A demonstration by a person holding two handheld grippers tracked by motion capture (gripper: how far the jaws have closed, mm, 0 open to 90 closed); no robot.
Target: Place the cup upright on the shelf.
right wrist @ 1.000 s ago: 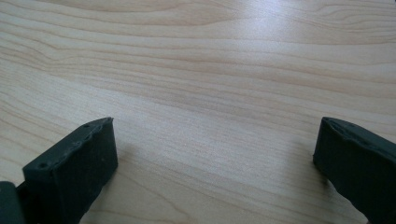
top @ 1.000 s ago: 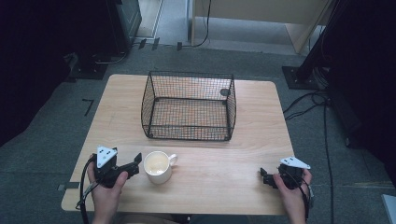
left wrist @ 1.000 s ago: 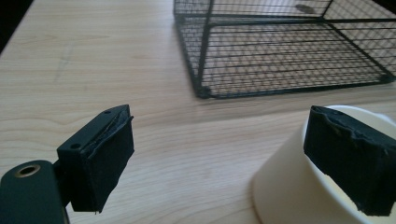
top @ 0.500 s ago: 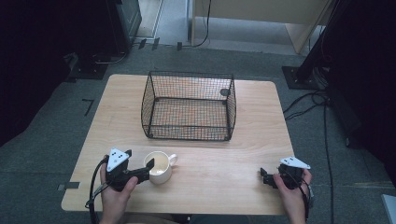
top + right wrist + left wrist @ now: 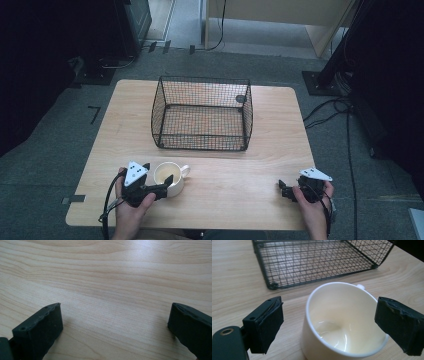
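Mug (image 5: 167, 178) stands upright on the bench (image 5: 250, 175), near its front edge and just in front of the wire basket (image 5: 202, 114), handle toward the basket side. Over the last second the left hand-held gripper (image 5: 162, 186) has moved in from the mug's left and turned toward it, so its jaws now stand on either side of the mug; a grasp looks like the step in hand, perhaps to lift the mug into the basket.

In the left gripper view the mug (image 5: 344, 322) sits between the two spread pads, one well off its left wall, the other at its right rim; whether that one touches, I cannot tell. The jaws are released. The right hand-held gripper (image 5: 286, 190) has not moved: it rests by the bench's front right corner, well apart from the mug, jaws spread over bare wood.
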